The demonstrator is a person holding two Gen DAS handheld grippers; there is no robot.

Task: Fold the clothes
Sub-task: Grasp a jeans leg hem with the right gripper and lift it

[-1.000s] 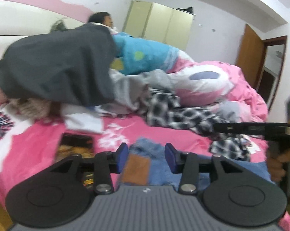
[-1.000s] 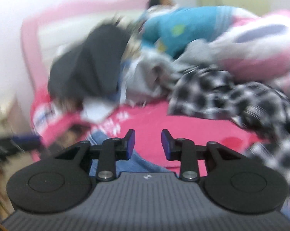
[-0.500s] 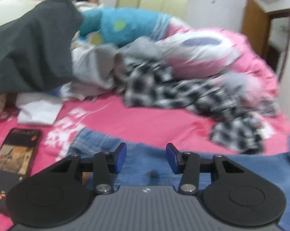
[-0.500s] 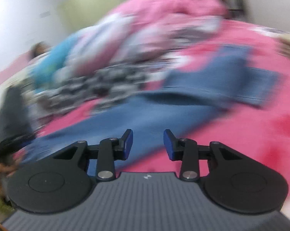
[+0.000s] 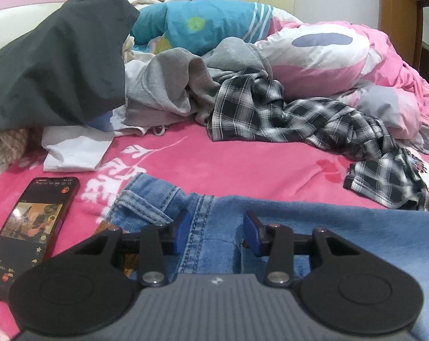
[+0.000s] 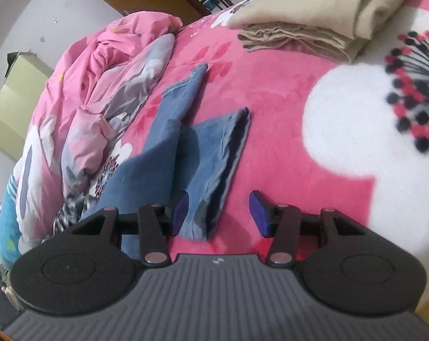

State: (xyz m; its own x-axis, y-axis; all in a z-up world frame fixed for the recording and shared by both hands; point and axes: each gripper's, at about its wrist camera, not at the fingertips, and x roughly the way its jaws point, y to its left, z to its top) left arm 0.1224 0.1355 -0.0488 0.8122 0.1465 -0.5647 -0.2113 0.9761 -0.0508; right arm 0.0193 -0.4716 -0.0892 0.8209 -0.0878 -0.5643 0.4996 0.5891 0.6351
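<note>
Left wrist view, far left: a phone [image 5: 33, 227] lies screen-up on the pink bed cover [image 5: 242, 164], just beside the waistband end of the blue jeans [image 5: 314, 227]. The left claw [image 5: 215, 234] hangs low over that waistband, jaws spread wide and gripping nothing, the seam and fly showing between its blue pads [image 5: 181, 234]. Behind it, a dark jacket [image 5: 58, 56] heaps up at the left, a grey hoodie [image 5: 169, 85] sits mid-bed, and a black-and-white plaid shirt [image 5: 314, 125] trails off to the right against a pink quilt [image 5: 385, 65]. A person lies at the head of the bed.

Over to the right wrist view: the jeans' two legs [image 6: 186, 130] stretch away across the cover, lying side by side. The right claw [image 6: 218, 213] is released too, jaws apart, its left pad just over the edge of the nearer leg. Far right, a folded beige garment [image 6: 314, 20] rests near the bed's edge, well apart from the jeans.
</note>
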